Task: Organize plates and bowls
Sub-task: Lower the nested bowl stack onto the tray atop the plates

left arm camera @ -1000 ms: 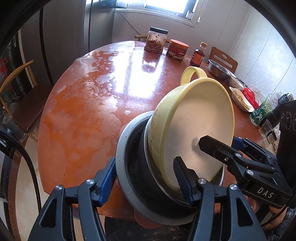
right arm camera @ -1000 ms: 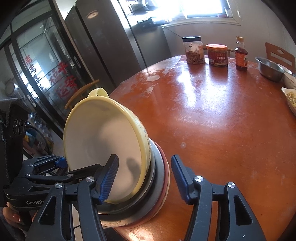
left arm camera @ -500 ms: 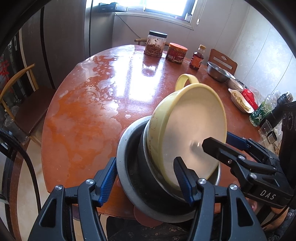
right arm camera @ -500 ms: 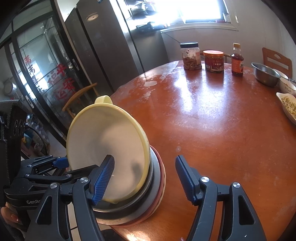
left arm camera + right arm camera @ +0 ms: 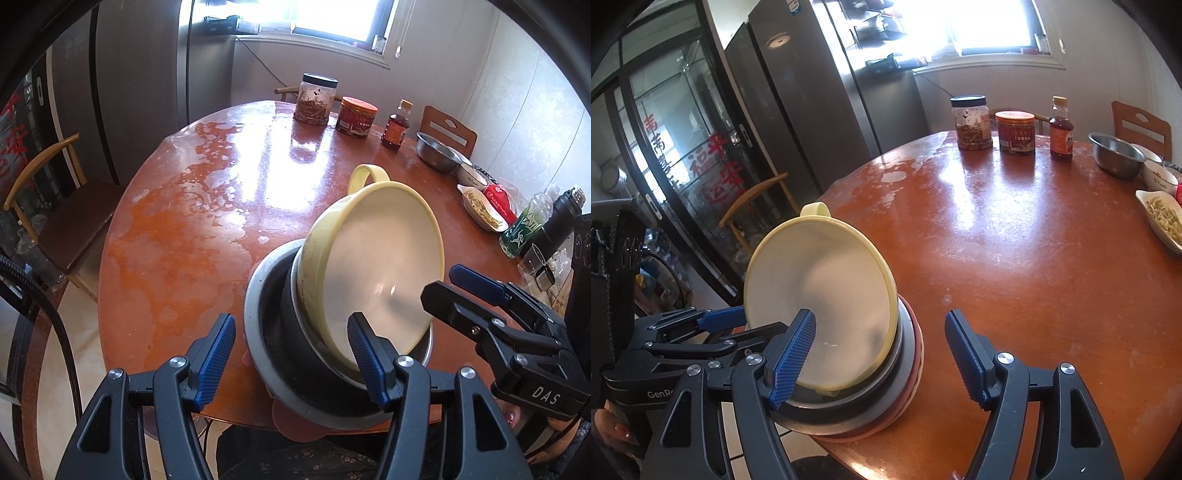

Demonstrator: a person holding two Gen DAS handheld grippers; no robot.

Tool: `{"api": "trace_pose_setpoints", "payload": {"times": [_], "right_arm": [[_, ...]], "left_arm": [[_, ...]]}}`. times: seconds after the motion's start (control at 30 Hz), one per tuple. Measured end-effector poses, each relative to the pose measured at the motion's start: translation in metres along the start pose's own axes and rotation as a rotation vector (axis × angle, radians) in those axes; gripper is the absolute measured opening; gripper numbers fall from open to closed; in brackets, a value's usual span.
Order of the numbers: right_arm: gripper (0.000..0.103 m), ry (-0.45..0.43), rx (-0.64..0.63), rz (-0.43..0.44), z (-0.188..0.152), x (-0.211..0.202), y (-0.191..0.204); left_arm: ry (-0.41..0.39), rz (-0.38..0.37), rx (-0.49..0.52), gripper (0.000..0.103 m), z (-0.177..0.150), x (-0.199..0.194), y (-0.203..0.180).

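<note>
Both grippers have drawn back slightly from the stack since the earlier frame. The yellow bowl [image 5: 373, 269] remains tilted in the metal basin [image 5: 273, 354], handle pointing to 12 o'clock. The stack overhangs the table [image 5: 177, 229] edge at 6 o'clock; open tabletop lies from 9 to 12. Left gripper [image 5: 291, 354] and right gripper [image 5: 879, 354] are both released, holding nothing.
</note>
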State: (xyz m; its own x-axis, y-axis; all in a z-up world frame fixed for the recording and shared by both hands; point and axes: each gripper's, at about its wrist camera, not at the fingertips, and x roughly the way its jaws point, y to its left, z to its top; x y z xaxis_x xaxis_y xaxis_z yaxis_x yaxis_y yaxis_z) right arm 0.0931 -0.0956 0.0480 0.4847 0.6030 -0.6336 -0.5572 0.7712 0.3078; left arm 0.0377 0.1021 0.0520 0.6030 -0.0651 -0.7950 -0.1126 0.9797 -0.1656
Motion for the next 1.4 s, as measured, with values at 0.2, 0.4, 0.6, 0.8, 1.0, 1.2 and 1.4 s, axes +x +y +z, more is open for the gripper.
{"api": "trace_pose_setpoints", "payload": {"times": [0.2,0.4,0.6,0.8,1.0,1.2,1.4], "right_arm": [[0.075,-0.007,-0.013,0.000,-0.005,-0.009,0.003],[0.076,0.001,-0.028,-0.005,-0.013,-0.015,0.006],[0.076,0.024,-0.013,-0.016,-0.025,-0.018,0.002],[0.076,0.063,-0.002,-0.012,-0.040,-0.013,-0.002],[0.076,0.100,0.032,-0.002,-0.050,-0.007,-0.010],[0.076,0.107,0.060,0.030,-0.050,-0.004,-0.013],[0.070,0.124,0.069,0.061,-0.050,0.005,-0.010]], "left_arm": [[-0.025,0.013,-0.012,0.063,-0.004,-0.014,0.006],[-0.036,0.022,-0.032,0.064,-0.014,-0.025,0.017],[-0.031,0.041,-0.085,0.064,-0.026,-0.031,0.039],[-0.017,0.028,-0.125,0.064,-0.029,-0.022,0.062],[0.058,-0.009,-0.176,0.064,-0.030,0.012,0.083],[0.081,-0.074,-0.185,0.064,-0.027,0.030,0.085],[0.085,-0.066,-0.120,0.064,-0.018,0.038,0.077]]}}
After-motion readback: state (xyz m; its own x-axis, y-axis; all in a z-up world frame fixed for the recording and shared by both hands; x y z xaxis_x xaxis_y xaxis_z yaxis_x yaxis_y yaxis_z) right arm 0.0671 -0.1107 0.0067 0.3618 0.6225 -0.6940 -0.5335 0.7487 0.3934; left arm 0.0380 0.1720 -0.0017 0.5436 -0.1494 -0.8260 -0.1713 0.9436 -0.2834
